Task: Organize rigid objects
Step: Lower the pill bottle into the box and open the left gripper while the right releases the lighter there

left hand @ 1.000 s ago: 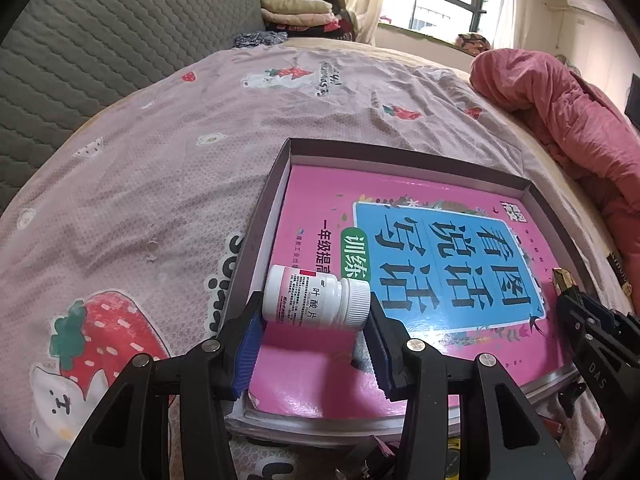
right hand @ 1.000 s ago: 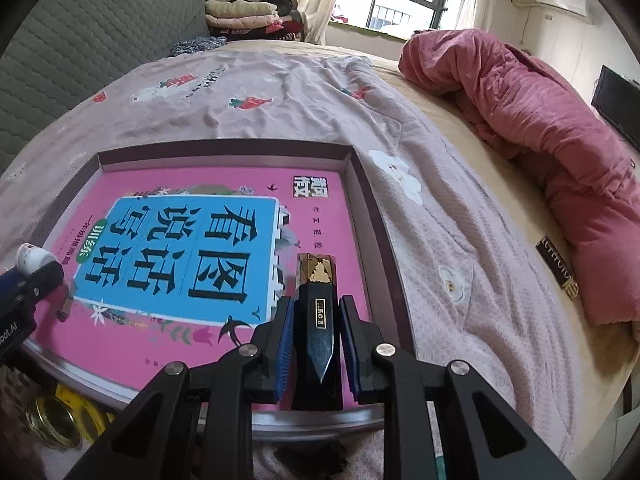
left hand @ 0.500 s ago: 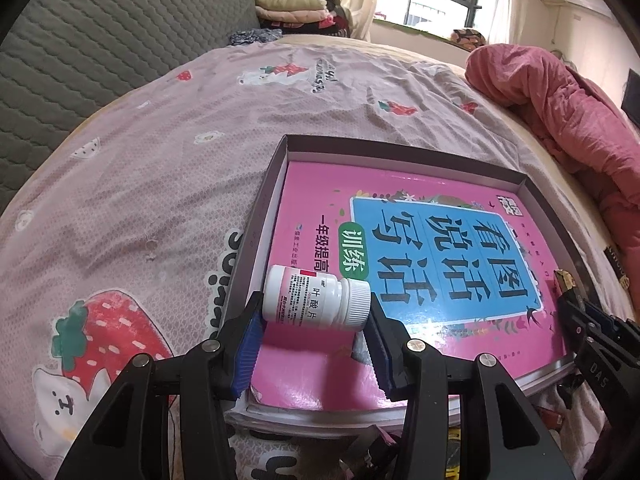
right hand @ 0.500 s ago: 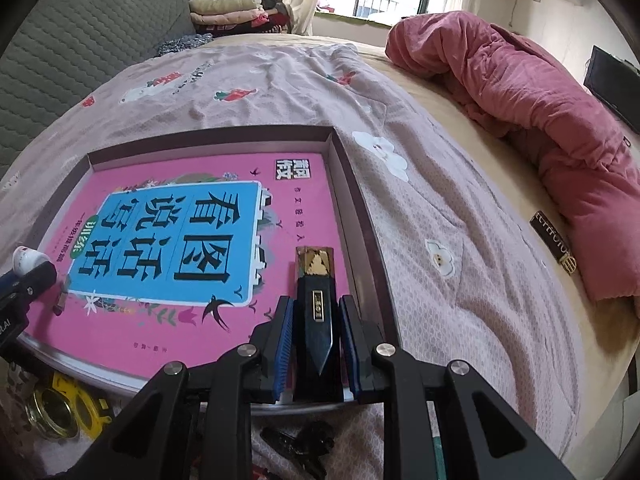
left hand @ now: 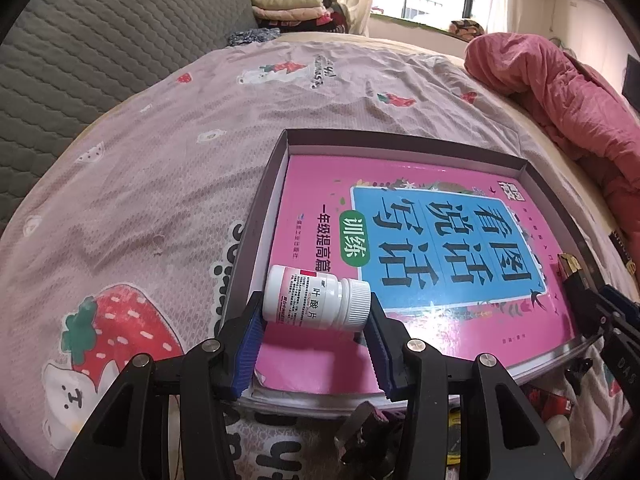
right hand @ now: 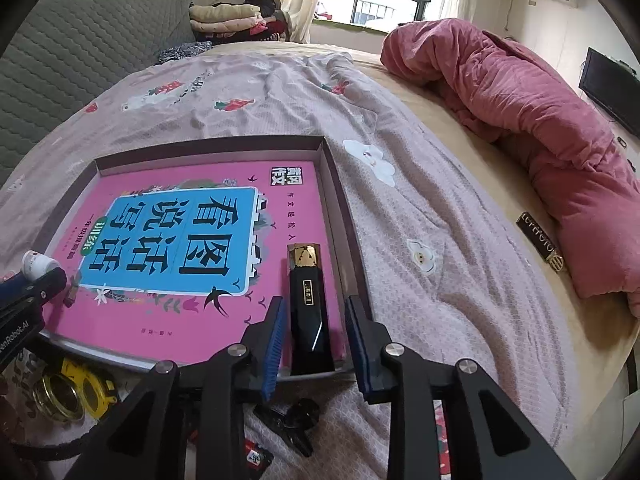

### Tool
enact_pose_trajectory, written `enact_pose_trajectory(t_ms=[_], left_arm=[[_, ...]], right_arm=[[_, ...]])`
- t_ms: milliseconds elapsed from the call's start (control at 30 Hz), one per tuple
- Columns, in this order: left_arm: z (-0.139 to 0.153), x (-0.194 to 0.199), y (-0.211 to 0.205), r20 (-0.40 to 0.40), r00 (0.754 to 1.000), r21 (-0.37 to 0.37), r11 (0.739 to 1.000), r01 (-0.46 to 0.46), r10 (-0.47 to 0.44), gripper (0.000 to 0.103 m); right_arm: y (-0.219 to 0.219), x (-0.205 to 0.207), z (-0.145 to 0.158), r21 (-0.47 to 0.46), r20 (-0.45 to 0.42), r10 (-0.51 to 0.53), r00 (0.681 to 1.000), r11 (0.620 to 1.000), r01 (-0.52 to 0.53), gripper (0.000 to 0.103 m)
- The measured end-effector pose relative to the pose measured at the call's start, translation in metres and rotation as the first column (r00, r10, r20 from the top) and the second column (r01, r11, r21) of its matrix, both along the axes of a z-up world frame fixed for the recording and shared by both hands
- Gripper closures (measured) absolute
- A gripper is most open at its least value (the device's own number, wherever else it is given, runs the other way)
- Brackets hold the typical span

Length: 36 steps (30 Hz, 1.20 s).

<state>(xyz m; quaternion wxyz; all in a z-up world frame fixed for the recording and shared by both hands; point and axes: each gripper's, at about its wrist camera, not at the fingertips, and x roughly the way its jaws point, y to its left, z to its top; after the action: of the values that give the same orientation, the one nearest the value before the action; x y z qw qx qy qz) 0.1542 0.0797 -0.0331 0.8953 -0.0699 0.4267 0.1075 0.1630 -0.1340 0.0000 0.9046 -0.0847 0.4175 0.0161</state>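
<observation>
A shallow dark tray [left hand: 264, 196] on the bed holds a pink book [left hand: 320, 184]. My left gripper [left hand: 314, 326] is shut on a white pill bottle [left hand: 316, 300], held sideways over the tray's near left corner. In the right wrist view, my right gripper [right hand: 316, 332] is open, its pads apart on either side of a black and gold lighter [right hand: 308, 300] that lies on the book [right hand: 160, 312] by the tray's right wall [right hand: 344, 232]. The lighter's tip also shows in the left wrist view [left hand: 570, 266].
Loose items lie on the bed in front of the tray: a gold ring lid and a yellow tape [right hand: 76, 388], a black clip [right hand: 292, 420]. A red quilt [right hand: 540, 120] lies heaped on the right. A grey headboard [left hand: 80, 40] stands at the far left.
My right gripper has opened and let go of the lighter, which now lies on the book. My left gripper still holds the bottle over the tray.
</observation>
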Motion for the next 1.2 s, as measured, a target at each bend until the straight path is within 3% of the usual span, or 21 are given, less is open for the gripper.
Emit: enact_pose_trajectory(t_ms=[533, 667, 1200], left_arm=[[0.003, -0.017, -0.005, 0.004, 1.000, -0.005, 1.000, -0.003, 0.003, 0.054], [0.003, -0.018, -0.007, 0.009, 1.000, 0.002, 1.000, 0.001, -0.001, 0.054], [0.008, -0.025, -0.010, 0.012, 1.000, 0.006, 1.000, 0.014, -0.014, 0.048]], right_arm=[[-0.006, -0.014, 0.012, 0.045, 0.031, -0.010, 0.999, 0.999, 0.009, 0.067], [-0.011, -0.018, 0.014, 0.056, 0.037, -0.015, 0.999, 0.998, 0.013, 0.060], [-0.017, -0.027, 0.023, 0.066, 0.055, -0.033, 0.998, 0.997, 0.029, 0.059]])
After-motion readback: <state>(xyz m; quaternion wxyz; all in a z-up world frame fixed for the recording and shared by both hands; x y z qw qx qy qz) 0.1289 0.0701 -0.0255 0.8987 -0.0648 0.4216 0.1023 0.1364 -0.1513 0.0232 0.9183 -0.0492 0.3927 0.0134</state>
